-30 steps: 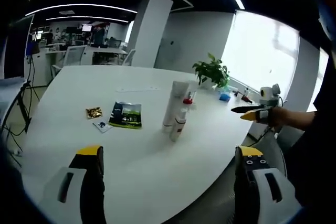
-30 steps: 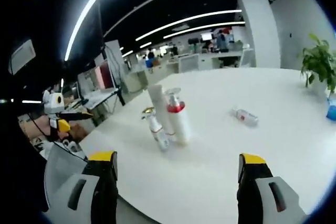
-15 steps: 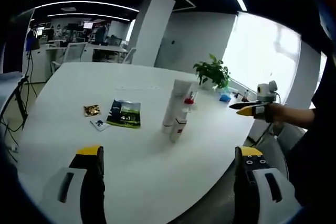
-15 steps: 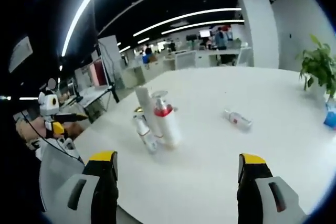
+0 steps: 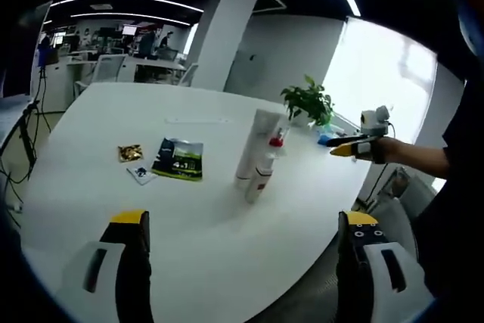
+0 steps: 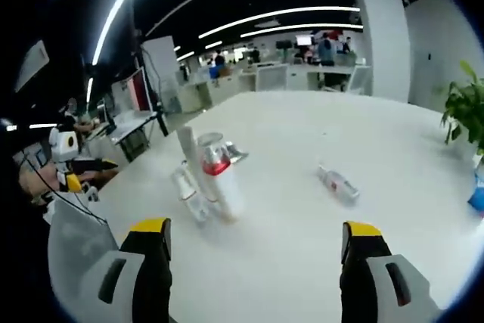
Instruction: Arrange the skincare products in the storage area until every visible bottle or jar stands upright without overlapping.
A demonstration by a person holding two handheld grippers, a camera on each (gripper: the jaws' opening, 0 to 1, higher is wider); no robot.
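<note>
Three skincare items stand close together on the white table (image 5: 91, 202): a tall white tube (image 5: 249, 149), a small white bottle with a red band (image 5: 259, 179) and a red-capped bottle (image 5: 275, 144) behind them. In the right gripper view the same cluster is the tube (image 6: 187, 149), the red-capped bottle (image 6: 217, 178) and the small bottle (image 6: 190, 196). A small clear bottle (image 6: 338, 184) lies on its side, apart to the right. My left gripper (image 5: 243, 221) is open and well short of the cluster. My right gripper (image 6: 255, 228) is open too, holding nothing.
A green sachet (image 5: 180, 159), a gold packet (image 5: 130, 153) and a small card (image 5: 141, 175) lie left of the cluster. A potted plant (image 5: 306, 104) and a blue object (image 5: 324, 140) sit at the far edge. A hand holds the right gripper (image 5: 352, 145) over the table's right edge.
Both cameras have drifted, and the right gripper view now looks down on the table more steeply. The bottles, tube and packets stay where they were. Both grippers remain open.
</note>
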